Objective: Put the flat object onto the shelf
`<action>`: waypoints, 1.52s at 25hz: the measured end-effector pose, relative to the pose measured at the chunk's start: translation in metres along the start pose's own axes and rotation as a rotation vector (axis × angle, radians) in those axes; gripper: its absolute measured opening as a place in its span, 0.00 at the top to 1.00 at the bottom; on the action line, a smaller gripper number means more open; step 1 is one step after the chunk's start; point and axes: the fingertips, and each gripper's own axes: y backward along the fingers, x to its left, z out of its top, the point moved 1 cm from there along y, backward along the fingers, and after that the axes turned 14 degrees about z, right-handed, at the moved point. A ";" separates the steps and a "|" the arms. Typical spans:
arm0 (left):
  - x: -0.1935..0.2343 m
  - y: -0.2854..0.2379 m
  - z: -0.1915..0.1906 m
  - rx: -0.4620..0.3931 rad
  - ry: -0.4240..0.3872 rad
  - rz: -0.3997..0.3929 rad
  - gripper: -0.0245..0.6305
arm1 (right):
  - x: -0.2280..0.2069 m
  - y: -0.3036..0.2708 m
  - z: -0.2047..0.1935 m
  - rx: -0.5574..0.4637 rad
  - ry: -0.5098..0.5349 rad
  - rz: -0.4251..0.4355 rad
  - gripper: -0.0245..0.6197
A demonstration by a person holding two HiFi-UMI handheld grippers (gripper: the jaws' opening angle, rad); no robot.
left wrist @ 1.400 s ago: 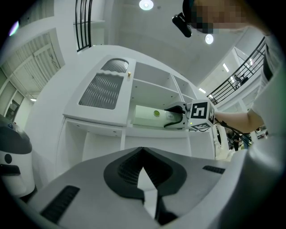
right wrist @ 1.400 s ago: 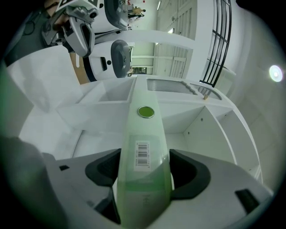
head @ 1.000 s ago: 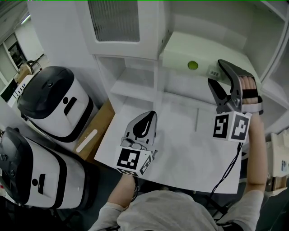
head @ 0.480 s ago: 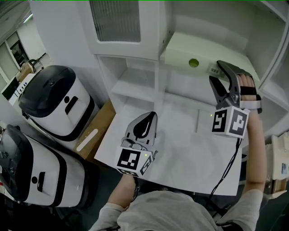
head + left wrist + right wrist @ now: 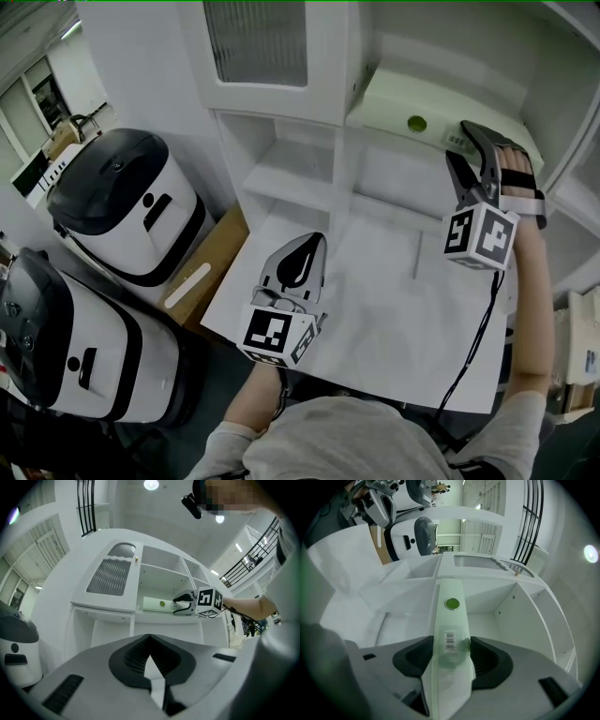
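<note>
The flat object (image 5: 412, 108) is a pale green box with a green dot and a barcode label. Its far end reaches into the upper right compartment of the white shelf unit (image 5: 328, 150). My right gripper (image 5: 467, 141) holds its near end level; the jaws have just been closing and the pads press on the flat object (image 5: 450, 620) from both sides. The right gripper (image 5: 450, 641) also shows in the left gripper view, where this right gripper (image 5: 180, 605) clasps the box (image 5: 157, 604). My left gripper (image 5: 314, 239) hovers shut and empty over the white table (image 5: 394, 319).
Two white-and-black appliances (image 5: 117, 202) (image 5: 66, 337) stand at the left, beside a cardboard box (image 5: 202, 272). A ribbed cabinet door (image 5: 258, 42) hangs above the shelf's left compartments. A black cable (image 5: 478, 337) trails from the right gripper.
My right gripper has carried the flat box a little farther toward the shelf, up and to the right in the head view. The left gripper has stayed in place.
</note>
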 end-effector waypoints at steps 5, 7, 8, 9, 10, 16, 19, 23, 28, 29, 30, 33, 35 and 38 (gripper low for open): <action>0.004 0.002 0.003 0.000 -0.004 0.000 0.94 | -0.002 -0.002 -0.001 0.006 -0.014 -0.005 0.56; 0.005 0.004 0.004 -0.001 -0.005 -0.004 0.94 | -0.002 0.000 0.001 -0.007 -0.041 -0.015 0.56; 0.006 0.005 0.004 0.000 -0.006 -0.008 0.94 | -0.001 0.001 0.002 -0.014 -0.059 -0.015 0.56; 0.006 0.006 0.004 0.001 -0.008 -0.012 0.94 | 0.000 0.004 0.002 -0.023 -0.082 -0.010 0.56; 0.007 0.007 0.004 0.003 -0.008 -0.017 0.94 | 0.001 0.007 0.003 -0.033 -0.110 -0.003 0.56; 0.006 0.010 0.002 0.011 0.004 -0.065 0.94 | 0.004 0.036 0.009 -0.131 -0.338 -0.026 0.79; 0.003 0.011 -0.001 0.018 0.013 -0.103 0.94 | 0.016 0.050 0.010 -0.171 -0.493 -0.019 0.93; -0.001 0.016 -0.002 0.025 0.022 -0.162 0.94 | 0.035 0.074 0.020 -0.246 -0.684 0.033 0.95; -0.006 0.024 -0.004 0.034 0.033 -0.237 0.94 | 0.052 0.107 0.039 -0.361 -0.897 0.044 0.95; -0.007 0.026 -0.004 0.036 0.036 -0.254 0.94 | 0.056 0.113 0.042 -0.375 -0.933 0.041 0.95; -0.009 0.029 -0.004 0.038 0.039 -0.271 0.94 | 0.061 0.119 0.045 -0.389 -0.968 0.043 0.95; -0.013 0.036 -0.004 0.044 0.046 -0.318 0.94 | 0.076 0.138 0.054 -0.449 -1.072 0.053 0.95; -0.016 0.040 -0.004 0.048 0.050 -0.348 0.94 | 0.084 0.149 0.058 -0.460 -1.116 0.045 0.95; -0.019 0.047 -0.003 0.051 0.051 -0.392 0.94 | 0.098 0.160 0.066 -0.445 -1.135 0.019 0.95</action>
